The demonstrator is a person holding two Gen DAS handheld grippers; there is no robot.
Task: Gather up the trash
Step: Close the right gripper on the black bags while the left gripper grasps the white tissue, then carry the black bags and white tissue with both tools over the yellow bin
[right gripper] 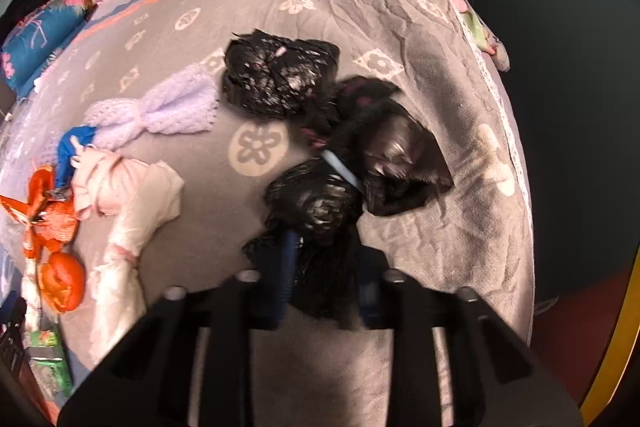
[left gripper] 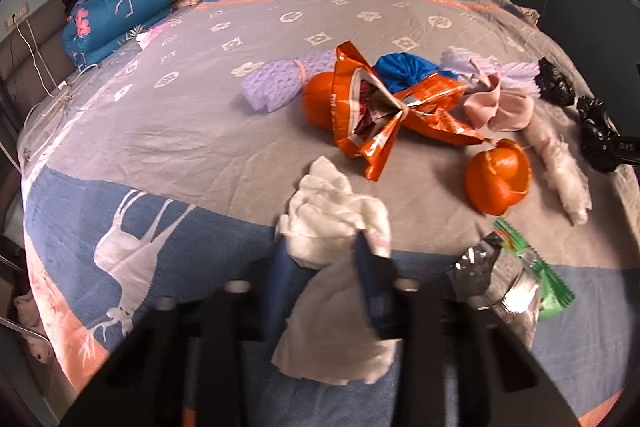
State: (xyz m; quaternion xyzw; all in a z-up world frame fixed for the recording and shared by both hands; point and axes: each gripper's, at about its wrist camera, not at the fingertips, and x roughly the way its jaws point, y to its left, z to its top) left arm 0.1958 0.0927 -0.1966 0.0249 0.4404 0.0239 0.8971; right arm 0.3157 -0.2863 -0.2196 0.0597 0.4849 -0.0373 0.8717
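Not much readable text here: the only clear bit was "DAS" in white on a black part (left gripper: 626, 147) poking in at the right edge of the left wrist view. The print on the crumpled orange foil snack bag (left gripper: 384, 115) was too creased to read, same for the green-and-silver wrapper (left gripper: 516, 279).

The left gripper (left gripper: 326, 247) had its blue fingers closed onto a crumpled white tissue (left gripper: 336, 223), which bunched up between them and trailed down past the near edge of the grey flower-patterned blanket (left gripper: 200, 115). The right gripper (right gripper: 326, 259) was clamped on a black plastic trash bag (right gripper: 316, 211); the bag's lower part hung between the fingers and covered the tips, and the whole thing was motion-blurred. A second crumpled black bag (right gripper: 276, 79) lay further back on the blanket, apart from the gripper. An orange peel (left gripper: 498, 179) sat beside the snack bag.
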